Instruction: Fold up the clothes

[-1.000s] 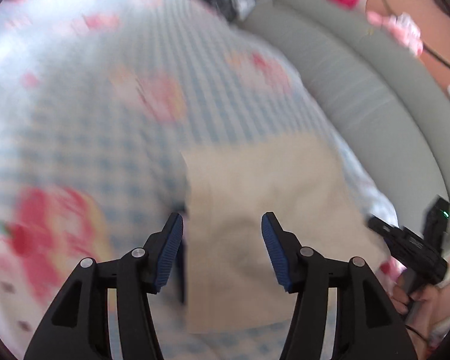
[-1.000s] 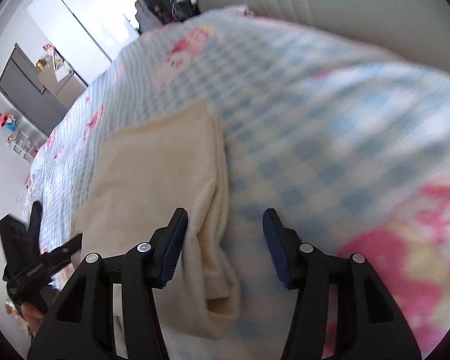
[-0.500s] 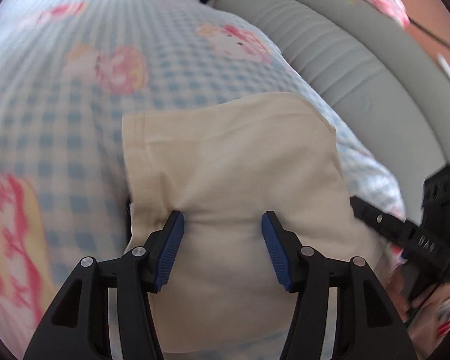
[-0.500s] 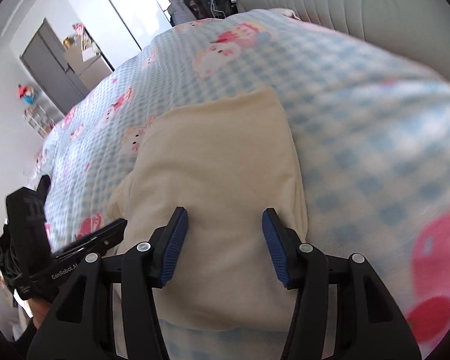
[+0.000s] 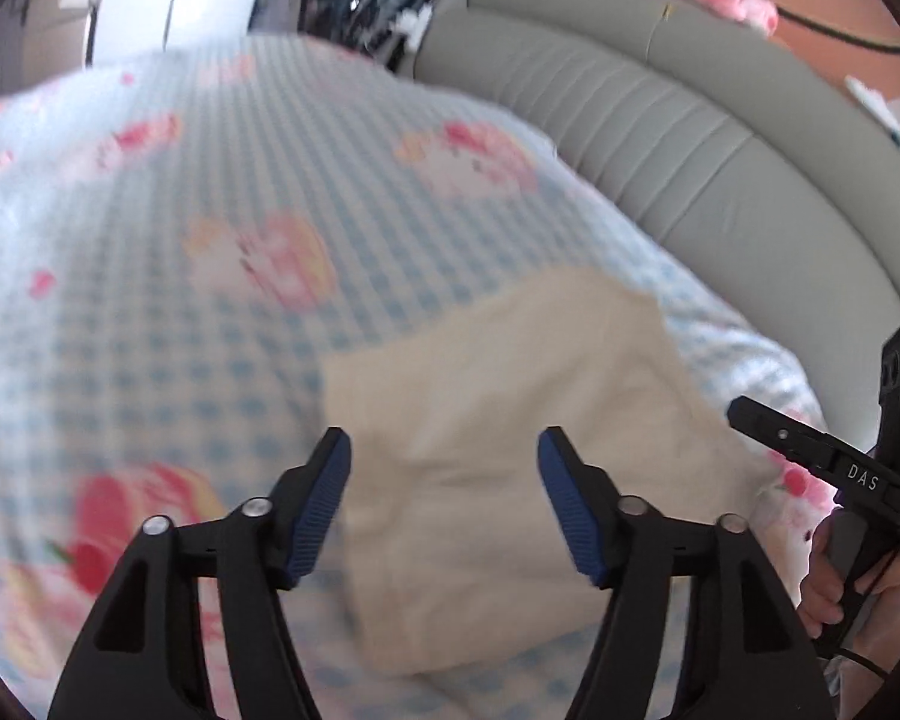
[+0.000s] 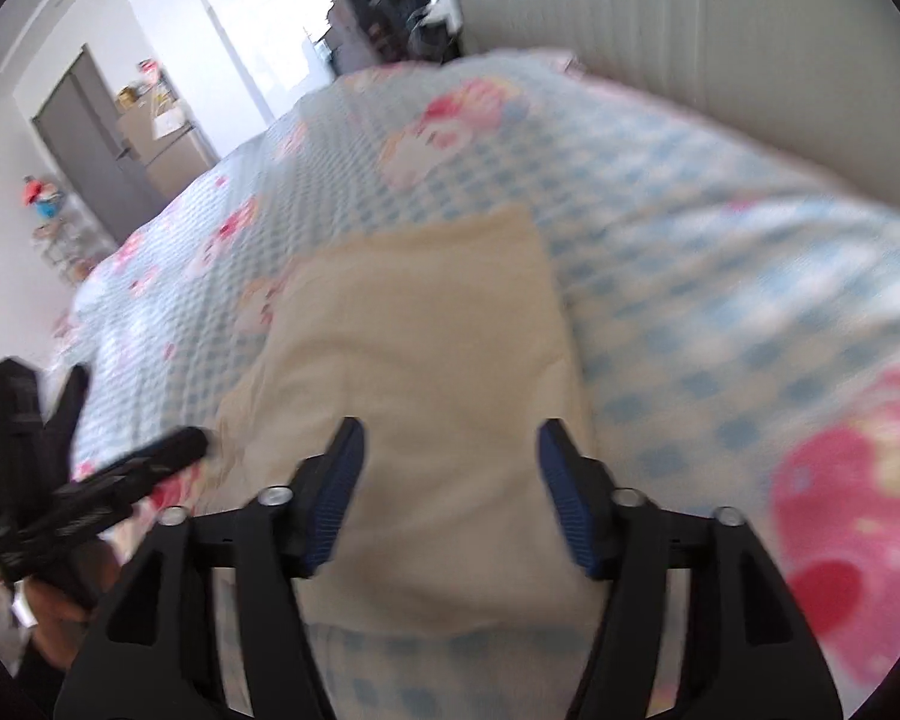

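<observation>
Opening above the blurred cream garment [image 5: 510,420], left gripper [image 5: 444,504] and right gripper [image 6: 450,498] grip nothing

Blue-checked bed [image 5: 150,312]; folded cream garment [image 6: 426,372] on it

We can read only one marking, the white letters "DAS" printed on the black body of the right tongs [image 5: 810,450] at the edge of the left wrist view.
</observation>
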The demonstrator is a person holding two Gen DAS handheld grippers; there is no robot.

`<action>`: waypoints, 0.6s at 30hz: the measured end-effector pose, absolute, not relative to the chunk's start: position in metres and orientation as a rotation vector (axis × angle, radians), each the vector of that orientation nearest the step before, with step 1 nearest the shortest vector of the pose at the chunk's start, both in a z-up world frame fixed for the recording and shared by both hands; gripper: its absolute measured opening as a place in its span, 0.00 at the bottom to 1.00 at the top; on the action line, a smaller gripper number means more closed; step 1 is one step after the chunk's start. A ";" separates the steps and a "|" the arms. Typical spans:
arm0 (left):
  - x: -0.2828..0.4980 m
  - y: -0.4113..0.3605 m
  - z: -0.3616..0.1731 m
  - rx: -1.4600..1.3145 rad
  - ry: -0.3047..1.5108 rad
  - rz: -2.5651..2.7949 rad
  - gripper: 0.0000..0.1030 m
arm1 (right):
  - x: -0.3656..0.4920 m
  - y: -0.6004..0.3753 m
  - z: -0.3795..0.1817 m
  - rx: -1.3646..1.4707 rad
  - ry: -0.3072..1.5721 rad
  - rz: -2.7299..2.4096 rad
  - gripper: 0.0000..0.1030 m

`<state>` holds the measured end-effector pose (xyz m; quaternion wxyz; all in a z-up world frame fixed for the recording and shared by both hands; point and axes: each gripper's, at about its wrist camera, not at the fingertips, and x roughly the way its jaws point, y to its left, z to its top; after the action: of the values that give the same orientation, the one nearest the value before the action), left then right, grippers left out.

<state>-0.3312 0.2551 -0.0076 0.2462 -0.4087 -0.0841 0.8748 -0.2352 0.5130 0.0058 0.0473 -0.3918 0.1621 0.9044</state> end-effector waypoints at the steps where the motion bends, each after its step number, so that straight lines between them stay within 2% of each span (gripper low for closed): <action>1: -0.330 0.246 0.002 -1.104 -0.227 2.407 0.66 | -0.232 0.510 0.014 -1.156 0.478 2.733 0.82; 2: -0.329 0.236 0.012 -1.092 -0.224 2.427 0.66 | -0.230 0.506 0.021 -1.138 0.462 2.705 0.91; 5: -0.322 0.206 0.039 -1.078 -0.160 2.533 0.69 | -0.227 0.488 0.039 -1.140 0.431 2.686 0.90; 7: -0.314 0.180 0.055 -1.052 -0.124 2.617 0.81 | -0.221 0.466 0.053 -1.141 0.399 2.719 0.90; 8: -0.310 0.164 0.062 -1.029 -0.116 2.659 0.82 | -0.217 0.452 0.061 -1.137 0.381 2.738 0.91; 13: -0.284 0.076 0.077 -1.052 -0.131 2.778 0.82 | -0.213 0.383 0.074 -1.120 0.300 2.777 0.99; 18: -0.248 -0.005 0.083 -1.074 -0.133 2.892 0.82 | -0.219 0.308 0.049 -1.235 0.339 2.784 0.99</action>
<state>-0.2481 -0.0049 0.0827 0.0270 -0.3476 -0.0429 0.9363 -0.2195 0.3077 0.0491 0.0387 -0.4028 0.1104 0.9078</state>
